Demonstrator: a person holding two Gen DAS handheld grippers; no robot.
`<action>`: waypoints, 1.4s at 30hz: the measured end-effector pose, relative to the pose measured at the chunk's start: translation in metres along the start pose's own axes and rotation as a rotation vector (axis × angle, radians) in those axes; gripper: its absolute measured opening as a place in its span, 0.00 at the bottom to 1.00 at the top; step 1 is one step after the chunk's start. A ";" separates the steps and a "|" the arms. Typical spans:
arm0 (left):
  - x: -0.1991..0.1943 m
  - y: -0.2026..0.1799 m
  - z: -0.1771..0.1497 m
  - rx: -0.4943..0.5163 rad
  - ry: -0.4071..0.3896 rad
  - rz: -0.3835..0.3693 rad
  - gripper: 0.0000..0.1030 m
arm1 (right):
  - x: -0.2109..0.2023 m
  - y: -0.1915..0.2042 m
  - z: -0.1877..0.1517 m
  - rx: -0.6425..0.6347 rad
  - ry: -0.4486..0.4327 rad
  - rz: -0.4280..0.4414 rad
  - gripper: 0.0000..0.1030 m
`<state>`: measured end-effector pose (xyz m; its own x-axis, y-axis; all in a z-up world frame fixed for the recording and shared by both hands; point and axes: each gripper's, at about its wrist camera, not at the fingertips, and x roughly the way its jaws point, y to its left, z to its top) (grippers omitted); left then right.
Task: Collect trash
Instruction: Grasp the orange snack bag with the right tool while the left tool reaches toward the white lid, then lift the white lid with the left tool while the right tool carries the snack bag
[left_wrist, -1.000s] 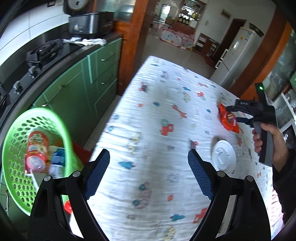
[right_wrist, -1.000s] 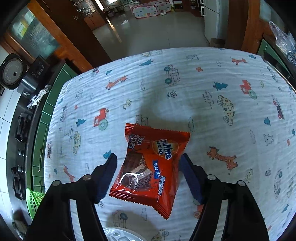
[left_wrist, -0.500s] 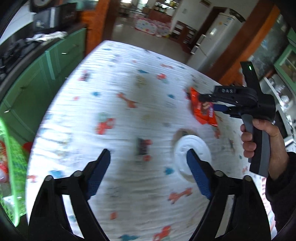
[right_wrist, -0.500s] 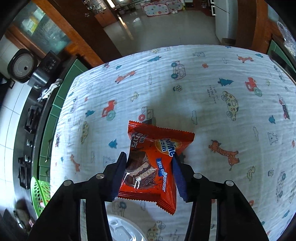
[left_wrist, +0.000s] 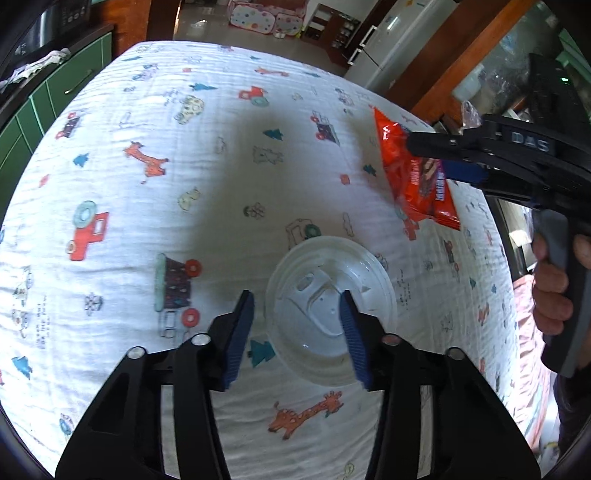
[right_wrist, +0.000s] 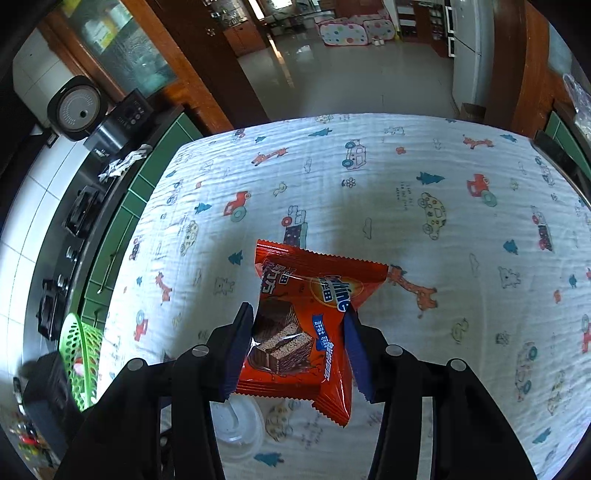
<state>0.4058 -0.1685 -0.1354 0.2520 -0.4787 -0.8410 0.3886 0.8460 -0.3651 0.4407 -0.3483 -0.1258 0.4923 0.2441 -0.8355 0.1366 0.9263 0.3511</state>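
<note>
Both wrist cameras look steeply down, near the shared patterned tablecloth (left_wrist: 155, 155).

Black tongs (left_wrist: 297, 328), blue ribbed pads (left_wrist: 352, 339), silver screws, grey handle.

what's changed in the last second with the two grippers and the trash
The right gripper closed on the red wrapper and lifted it off the cloth. The left gripper swung from the basket side to the plastic lid, its jaws closing astride the rim. The lid stayed put.
</note>
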 end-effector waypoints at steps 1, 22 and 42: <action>0.002 0.000 -0.001 -0.001 0.005 0.000 0.43 | -0.002 0.000 -0.002 -0.008 -0.004 -0.006 0.46; -0.060 0.021 -0.039 -0.013 -0.092 0.091 0.04 | -0.027 0.047 -0.052 -0.145 -0.001 0.047 0.46; -0.255 0.174 -0.109 -0.227 -0.320 0.356 0.04 | -0.018 0.225 -0.105 -0.402 0.043 0.210 0.46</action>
<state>0.3128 0.1265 -0.0285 0.6051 -0.1700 -0.7778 0.0368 0.9819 -0.1860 0.3726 -0.1142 -0.0763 0.4365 0.4420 -0.7836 -0.3107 0.8915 0.3298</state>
